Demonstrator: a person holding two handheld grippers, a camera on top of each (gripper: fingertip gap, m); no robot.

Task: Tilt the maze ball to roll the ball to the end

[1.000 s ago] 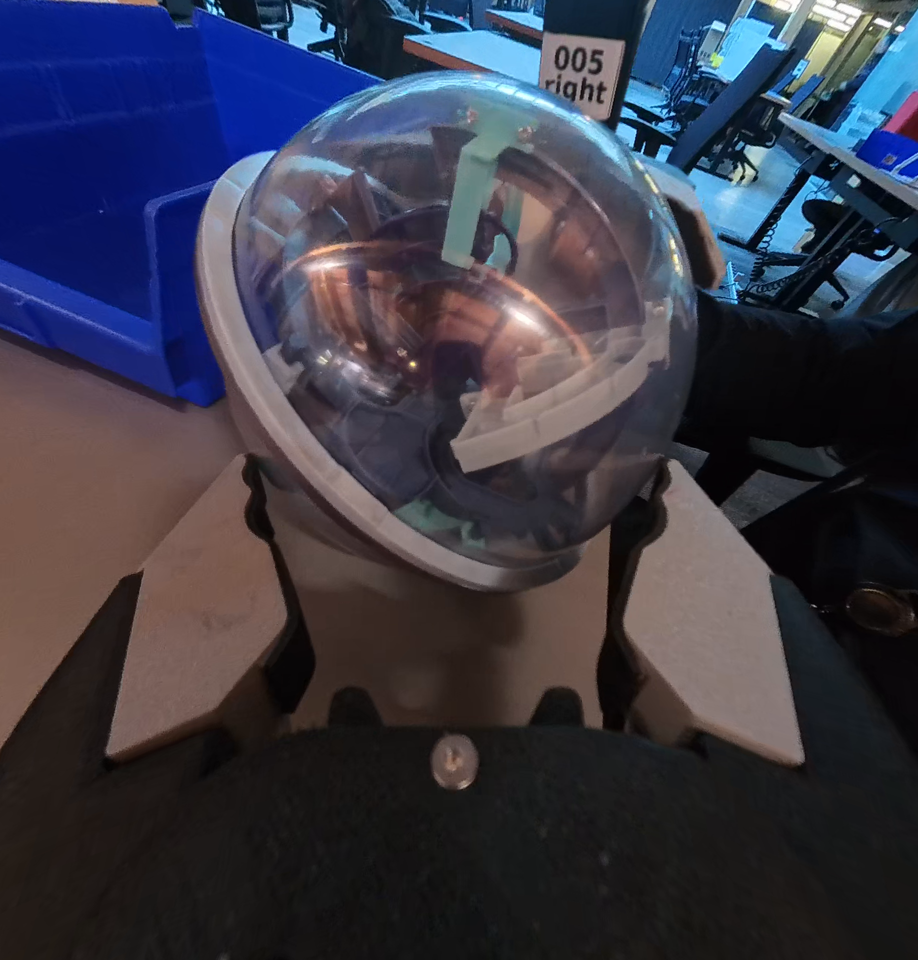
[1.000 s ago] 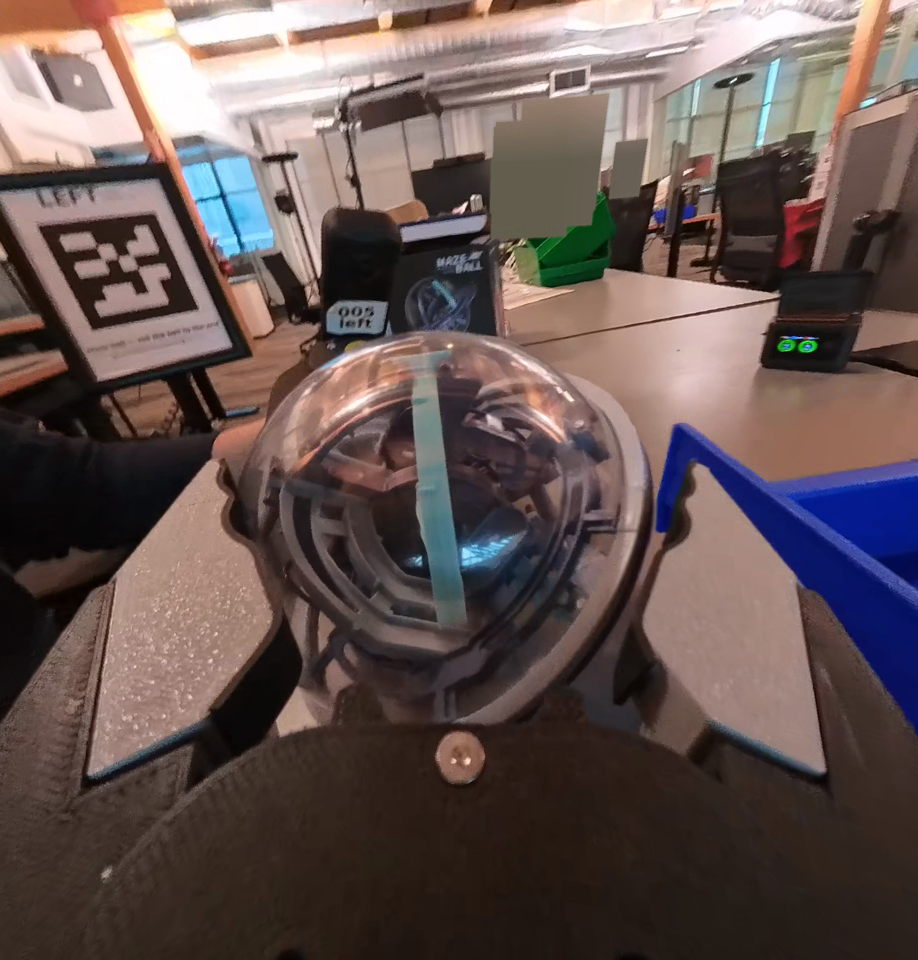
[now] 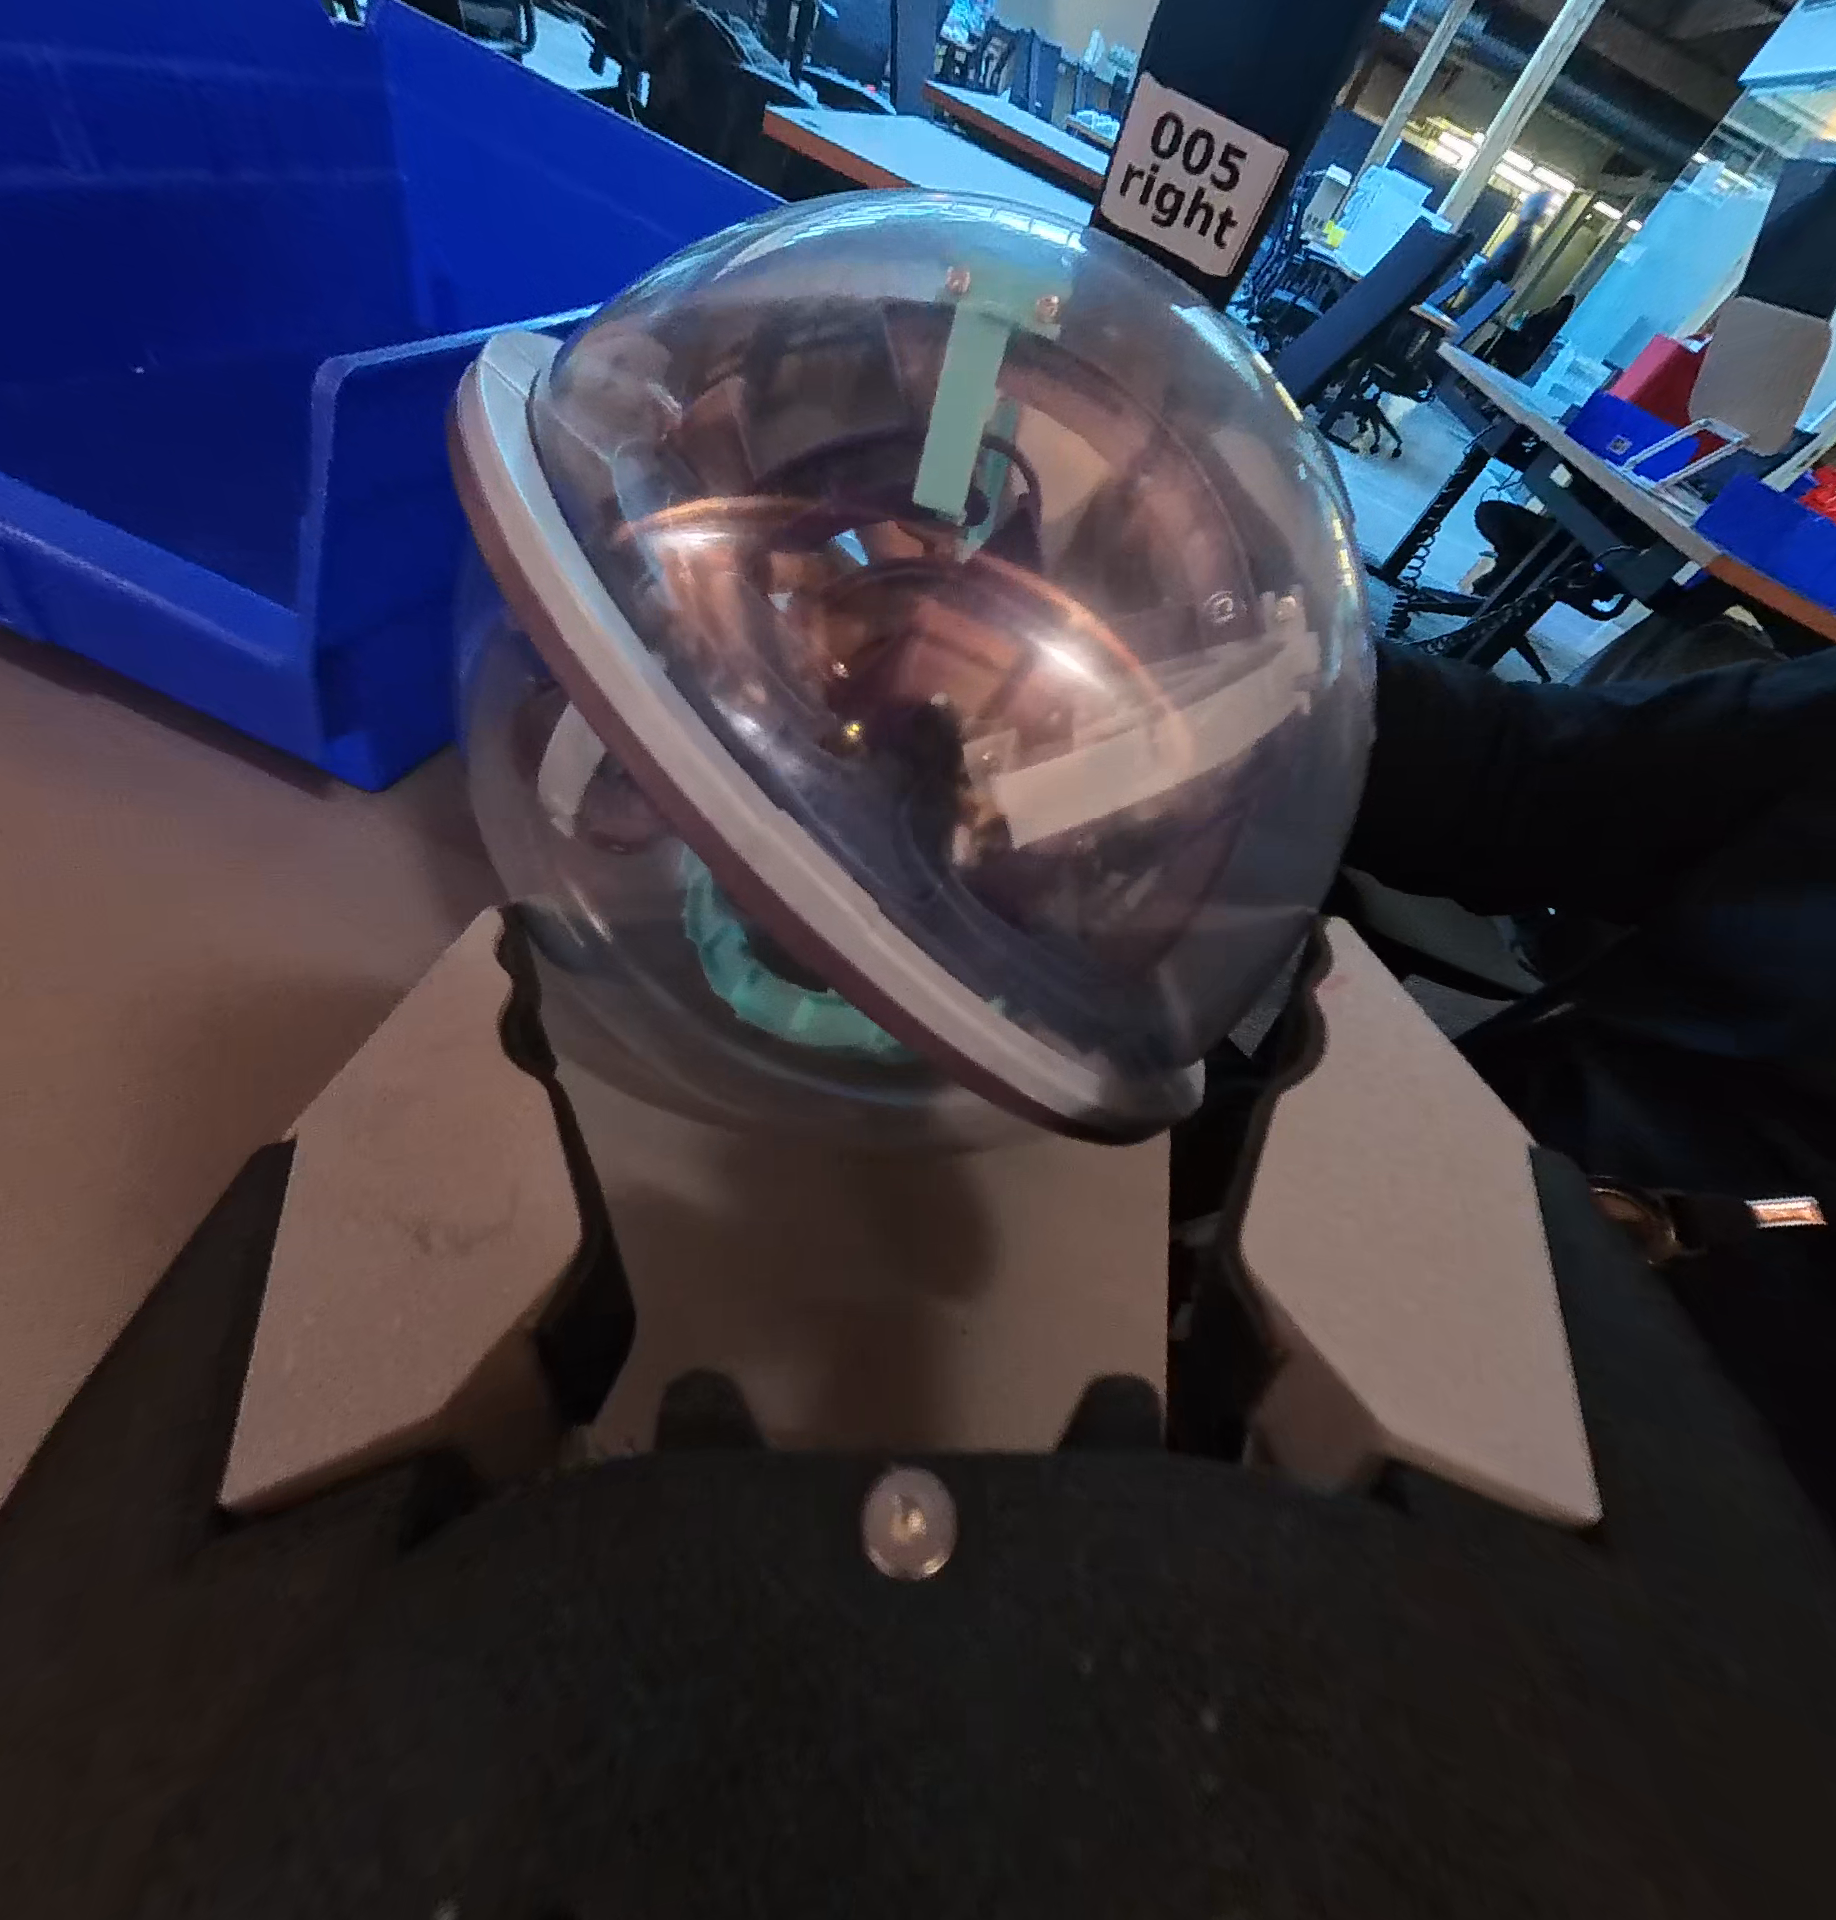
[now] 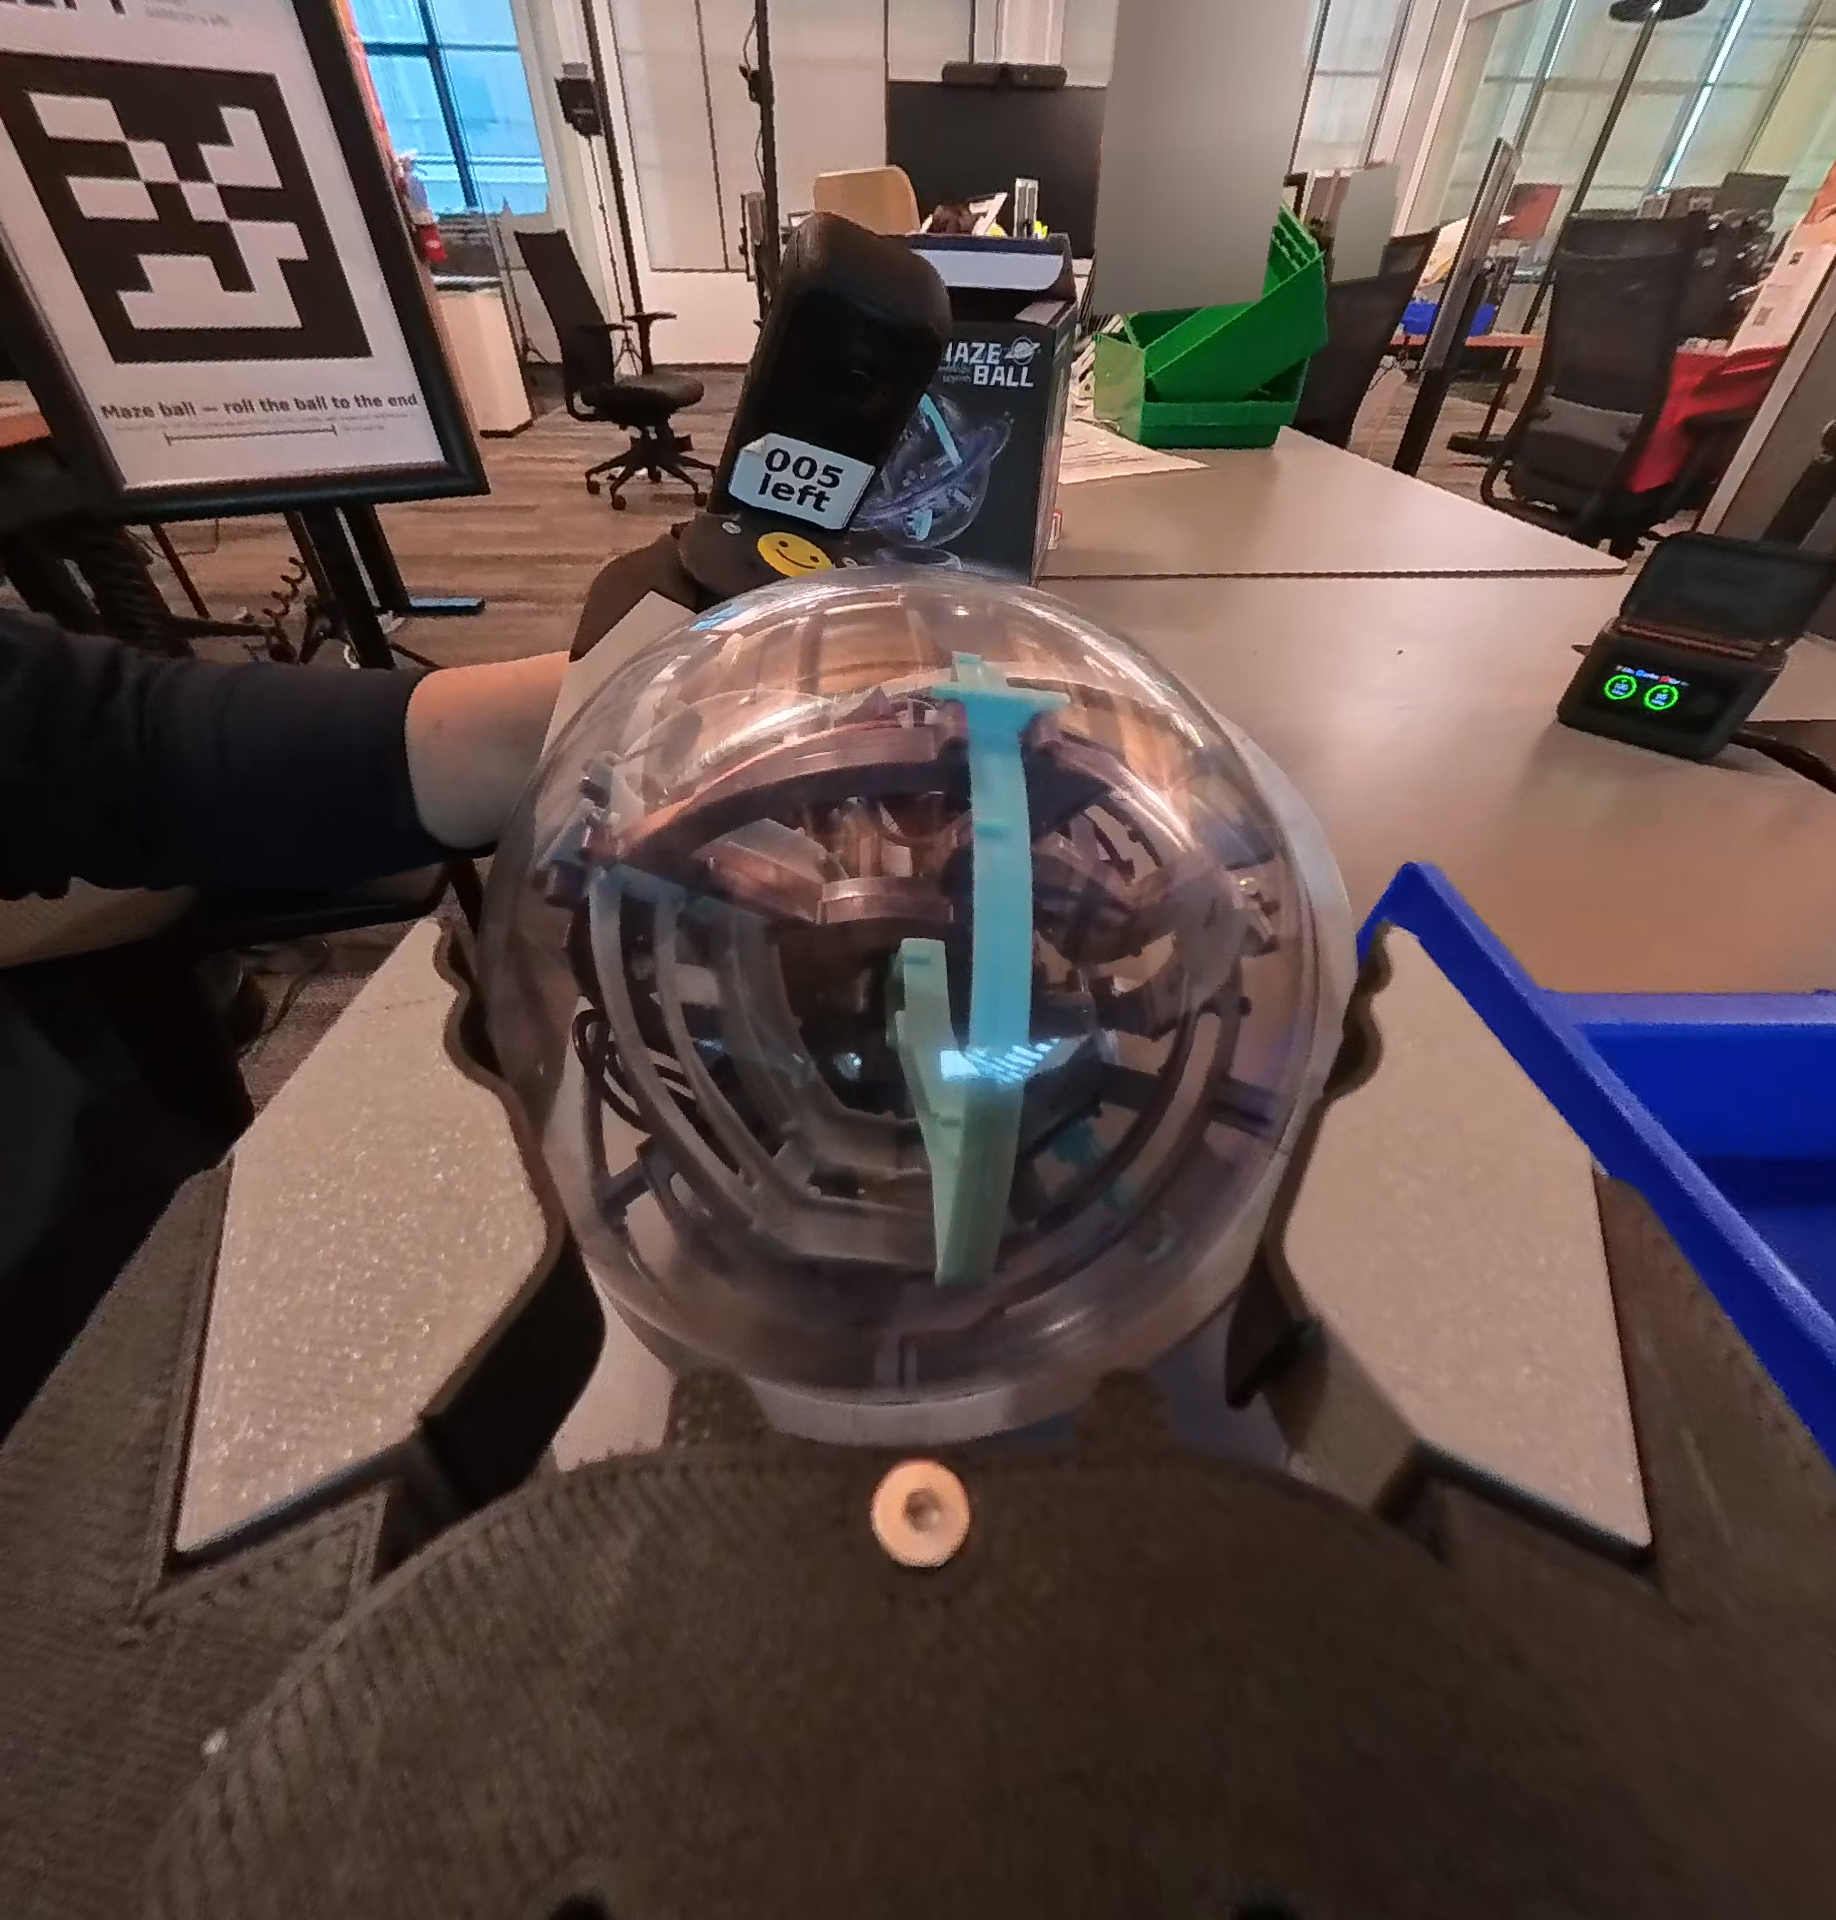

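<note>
The maze ball [image 3: 924, 665] is a clear sphere with a pale seam ring, brown and grey tracks and a teal strip inside. It is held above the table between both grippers, from opposite sides. My left gripper [image 3: 909, 966] is shut on it, with its pads [image 3: 524, 997] against the sphere's lower sides. In the right wrist view the maze ball [image 4: 893, 997] fills the centre, and my right gripper [image 4: 909, 997] is shut on it, pads [image 4: 467, 1008] touching the shell. Each view shows the other gripper's black body behind the sphere [image 3: 1194, 187] [image 4: 841, 395]. I cannot make out the small rolling ball.
A blue bin [image 3: 218, 436] stands on the table next to the sphere; it also shows in the right wrist view [image 4: 1724, 1143]. A framed sign on a stand [image 4: 197, 239], the toy's box [image 4: 997, 416], green bins [image 4: 1226, 343] and a small black device [image 4: 1672, 665] stand beyond. A person's sleeve [image 3: 1620, 790] is at the right.
The sphere has been turned in both grasps: the seam ring now runs more steeply in the left wrist view and shows more of the lower half. The teal strip has shifted right in the right wrist view.
</note>
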